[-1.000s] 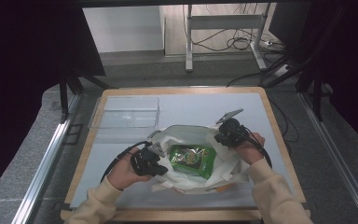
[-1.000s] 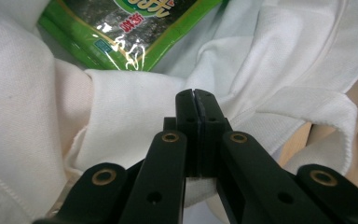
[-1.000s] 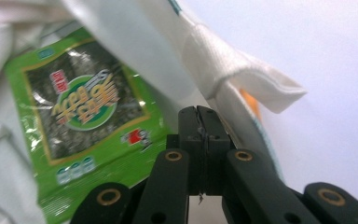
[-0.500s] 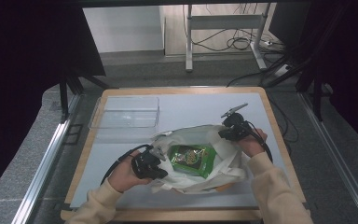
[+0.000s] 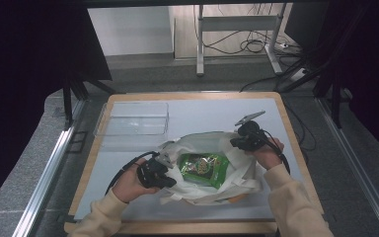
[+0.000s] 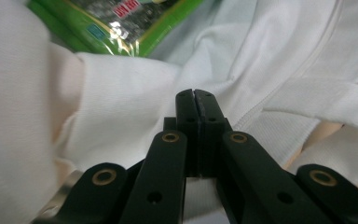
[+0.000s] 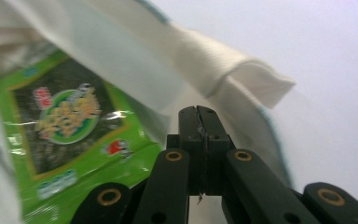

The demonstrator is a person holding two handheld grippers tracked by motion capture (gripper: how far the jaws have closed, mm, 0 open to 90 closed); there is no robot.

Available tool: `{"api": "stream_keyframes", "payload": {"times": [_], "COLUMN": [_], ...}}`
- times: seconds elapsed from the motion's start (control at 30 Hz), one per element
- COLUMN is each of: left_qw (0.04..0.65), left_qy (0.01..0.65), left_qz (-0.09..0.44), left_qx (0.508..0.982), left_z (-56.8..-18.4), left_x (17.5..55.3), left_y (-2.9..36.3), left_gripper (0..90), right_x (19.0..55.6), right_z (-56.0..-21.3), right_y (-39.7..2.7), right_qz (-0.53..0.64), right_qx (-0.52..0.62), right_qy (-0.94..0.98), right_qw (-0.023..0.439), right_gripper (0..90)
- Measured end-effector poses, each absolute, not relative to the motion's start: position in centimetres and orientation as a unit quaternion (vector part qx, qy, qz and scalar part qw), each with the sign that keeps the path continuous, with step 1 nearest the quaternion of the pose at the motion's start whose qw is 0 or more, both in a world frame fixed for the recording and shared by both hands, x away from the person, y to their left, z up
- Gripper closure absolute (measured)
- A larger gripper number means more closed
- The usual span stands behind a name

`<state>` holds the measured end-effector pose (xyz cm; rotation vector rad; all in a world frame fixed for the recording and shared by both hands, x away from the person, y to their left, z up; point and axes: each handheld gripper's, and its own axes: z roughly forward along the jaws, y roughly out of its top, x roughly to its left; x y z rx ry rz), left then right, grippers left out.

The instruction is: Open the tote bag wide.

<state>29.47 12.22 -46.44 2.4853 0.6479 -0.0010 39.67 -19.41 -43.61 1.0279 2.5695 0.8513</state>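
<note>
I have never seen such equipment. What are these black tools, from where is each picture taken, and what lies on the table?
A person sits at a table holding one hand-held clamp, called a gripper, in each hand. The high view looks down from above: the left gripper and right gripper each pinch an edge of a white cloth bag, holding it open. Inside lies a green snack packet. An empty clear plastic tray stands behind. The other two pictures come from cameras riding on the grippers; each looks along its own black jaws, which are closed, with the bag's cloth right around them.
</note>
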Motion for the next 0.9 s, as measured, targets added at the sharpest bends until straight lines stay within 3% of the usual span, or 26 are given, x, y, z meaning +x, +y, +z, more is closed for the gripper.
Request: {"api": "stream_keyframes", "payload": {"times": [0.37,0.5,0.57,0.67,0.7,0.73,0.77,0.8,0.83,0.9], "left_qw": [0.335,0.354,0.365,0.373,0.378,0.381,0.386,0.387,0.387,0.386], "left_qy": [0.265,0.287,0.304,0.312,0.316,0.320,0.324,0.328,0.333,0.331], "left_qz": [0.033,0.049,0.056,0.054,0.055,0.056,0.057,0.059,0.062,0.062], "left_qx": [0.904,0.889,0.878,0.872,0.868,0.866,0.862,0.860,0.858,0.859], "left_z": [-43.7,-43.4,-43.1,-42.8,-42.7,-42.6,-42.6,-42.6,-42.6,-42.7], "left_x": [30.2,30.8,31.7,32.2,32.4,32.6,32.7,32.8,33.0,33.0], "left_y": [13.5,13.8,14.1,14.2,14.3,14.3,14.2,14.2,14.1,14.1], "left_gripper": [88.5,78.1,66.1,60.2,54.3,54.3,48.3,48.3,43.9,40.9], "right_x": [37.0,36.6,36.2,36.0,35.8,35.8,35.6,35.6,35.4,35.2], "right_z": [-42.4,-42.3,-42.3,-42.2,-42.2,-42.2,-42.2,-42.2,-42.3,-42.3], "right_y": [-19.6,-19.8,-19.8,-19.7,-19.6,-19.6,-19.5,-19.5,-19.4,-19.2], "right_qz": [0.323,0.333,0.341,0.343,0.345,0.345,0.346,0.346,0.344,0.346], "right_qx": [0.333,0.329,0.328,0.332,0.337,0.337,0.341,0.341,0.352,0.362], "right_qy": [0.879,0.878,0.876,0.874,0.872,0.872,0.869,0.869,0.866,0.861], "right_qw": [0.107,0.098,0.092,0.089,0.089,0.089,0.092,0.092,0.091,0.090], "right_gripper": [88.6,85.8,79.1,72.5,65.1,65.1,56.6,56.6,48.2,43.2]}}
